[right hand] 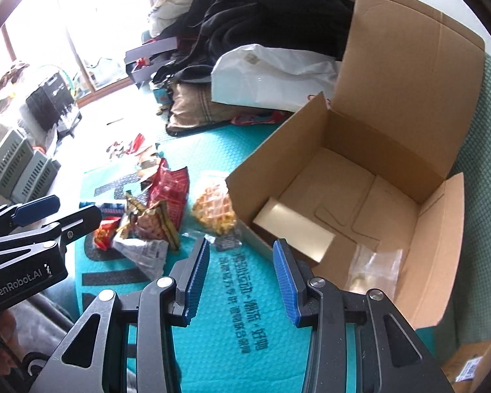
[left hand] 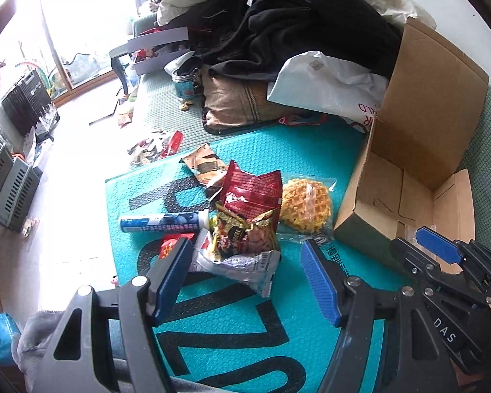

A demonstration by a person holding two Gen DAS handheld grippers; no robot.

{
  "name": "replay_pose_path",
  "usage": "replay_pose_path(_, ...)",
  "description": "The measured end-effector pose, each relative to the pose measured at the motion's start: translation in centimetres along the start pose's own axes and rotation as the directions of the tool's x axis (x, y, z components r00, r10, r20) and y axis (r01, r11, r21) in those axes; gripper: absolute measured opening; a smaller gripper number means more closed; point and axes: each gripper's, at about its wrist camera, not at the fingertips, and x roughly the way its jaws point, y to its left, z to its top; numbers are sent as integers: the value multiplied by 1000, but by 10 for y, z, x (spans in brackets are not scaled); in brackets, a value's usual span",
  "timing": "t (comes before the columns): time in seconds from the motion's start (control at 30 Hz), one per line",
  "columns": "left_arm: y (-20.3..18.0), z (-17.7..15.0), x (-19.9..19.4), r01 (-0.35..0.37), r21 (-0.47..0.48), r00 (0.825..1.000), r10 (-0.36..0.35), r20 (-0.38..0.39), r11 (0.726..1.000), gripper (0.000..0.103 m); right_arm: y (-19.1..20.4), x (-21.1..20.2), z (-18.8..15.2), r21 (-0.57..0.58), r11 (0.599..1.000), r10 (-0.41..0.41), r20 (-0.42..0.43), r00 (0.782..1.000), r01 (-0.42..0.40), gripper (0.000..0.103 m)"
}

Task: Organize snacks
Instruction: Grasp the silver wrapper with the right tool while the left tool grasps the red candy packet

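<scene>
Both tongs, left tongs (left hand: pixel 250 278) and right tongs (right hand: pixel 242 281), hang open and empty. Snack packets (left hand: pixel 245 219) lie piled on the teal mat (left hand: pixel 232 324), beside the cardboard box (right hand: pixel 370 177). Overlapping slippery bags may slide or come up together; the waffle (left hand: pixel 306 206) could crack if squeezed.

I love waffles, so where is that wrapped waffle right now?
The waffle lies on the teal mat, between the red snack bag on its left and the open cardboard box on its right.
</scene>
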Motion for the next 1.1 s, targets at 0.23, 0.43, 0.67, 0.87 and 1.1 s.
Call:
replay_pose_path(0.23, 49, -20, -13, -26, -58, 1000, 26, 2, 998, 68, 46, 3, -6, -72, 995, 69, -15, 998, -70, 40)
replay_pose_path(0.43, 80, -34, -17, -35, -88, 999, 35, 1, 996, 68, 81, 9, -9, -129, 984, 118, -38, 992, -122, 46)
replay_pose_path(0.67, 110, -44, -8, -49, -118, 999, 47, -19, 992, 68, 113, 25, -13, -200, 963, 165, -80, 983, -178, 49)
replay_pose_path(0.87, 128, -48, 9, -43, -155, 998, 35, -55, 987, 68, 133, 50, -12, -263, 939, 190, -135, 972, -220, 50)
replay_pose_path(1.1, 142, -46, 36, -37, -184, 995, 19, -98, 982, 68, 145, 87, -11, -300, 924, 185, -198, 963, -239, 50)
